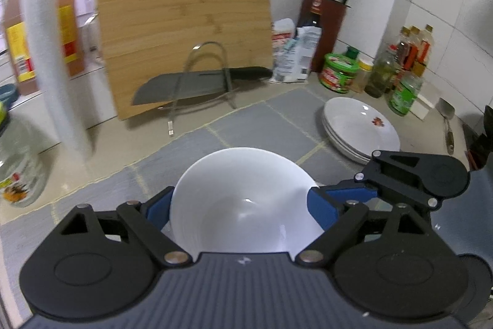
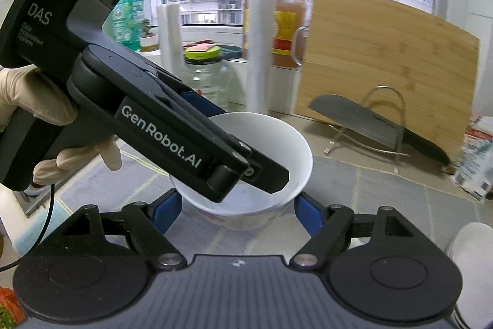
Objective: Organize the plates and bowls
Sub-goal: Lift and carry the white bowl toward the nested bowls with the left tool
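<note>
Left wrist view: the left gripper (image 1: 243,207) has its blue fingers (image 1: 323,207) spread on either side of a plain white ceramic bowl (image 1: 243,199) on the grey mat (image 1: 246,125); whether they touch it cannot be told. A stack of white plates (image 1: 359,125) sits to the far right.

Right wrist view: the right gripper (image 2: 237,210) is spread wide, near the bowl (image 2: 286,144), with nothing held.

The left gripper (image 1: 243,210) has its blue fingers (image 1: 158,210) spread wide, one on either side of the white bowl (image 1: 243,199). The right gripper (image 2: 237,210) is likewise spread, its fingers (image 2: 168,210) flanking the same bowl from another side. A gloved left hand (image 2: 40,100) grips the left gripper's handle.
</note>
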Motion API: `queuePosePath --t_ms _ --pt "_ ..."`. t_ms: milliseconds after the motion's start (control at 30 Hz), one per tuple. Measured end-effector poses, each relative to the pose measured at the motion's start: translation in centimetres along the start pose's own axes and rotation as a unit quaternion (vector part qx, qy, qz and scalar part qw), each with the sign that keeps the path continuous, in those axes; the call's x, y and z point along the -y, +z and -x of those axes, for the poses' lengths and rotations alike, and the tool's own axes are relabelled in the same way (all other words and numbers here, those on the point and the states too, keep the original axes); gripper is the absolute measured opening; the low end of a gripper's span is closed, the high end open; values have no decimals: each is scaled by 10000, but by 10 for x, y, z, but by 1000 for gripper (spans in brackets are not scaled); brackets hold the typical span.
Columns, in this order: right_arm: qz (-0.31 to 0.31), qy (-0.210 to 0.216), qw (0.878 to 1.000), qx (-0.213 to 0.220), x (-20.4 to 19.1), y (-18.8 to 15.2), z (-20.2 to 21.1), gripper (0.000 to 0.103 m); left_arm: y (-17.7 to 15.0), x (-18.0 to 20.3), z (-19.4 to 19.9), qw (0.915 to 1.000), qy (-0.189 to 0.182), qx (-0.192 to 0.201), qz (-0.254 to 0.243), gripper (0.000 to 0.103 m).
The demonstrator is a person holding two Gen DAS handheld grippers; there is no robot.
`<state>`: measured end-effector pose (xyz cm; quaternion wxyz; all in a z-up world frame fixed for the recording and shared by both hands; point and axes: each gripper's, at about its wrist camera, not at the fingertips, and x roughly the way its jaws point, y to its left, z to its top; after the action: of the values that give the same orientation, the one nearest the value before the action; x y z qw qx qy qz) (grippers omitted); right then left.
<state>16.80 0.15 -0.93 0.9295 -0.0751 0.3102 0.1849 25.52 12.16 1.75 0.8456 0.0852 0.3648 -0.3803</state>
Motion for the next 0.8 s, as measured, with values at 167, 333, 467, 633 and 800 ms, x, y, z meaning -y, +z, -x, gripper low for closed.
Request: queuePosePath --t_ms 167,333,467,633,800 --pt "-130 -114 9998 7 18 -13 15 84 10 25 -17 9998 -104 -86 -146 90" --pt "-314 -149 9994 -84 37 -26 22 84 14 43 -31 9993 -231 -131 -247 90" --pt "-328 -140 9992 -202 45 -34 19 84 12 51 -42 9990 -313 -218 -249 90" --pt "-427 14 9984 -362 56 -42 13 84 6 56 -51 9987 -337 -333 -212 90" --pt "-478 156 9976 -481 61 -47 10 84 2 58 -55 9986 -320 -396 -174 90"
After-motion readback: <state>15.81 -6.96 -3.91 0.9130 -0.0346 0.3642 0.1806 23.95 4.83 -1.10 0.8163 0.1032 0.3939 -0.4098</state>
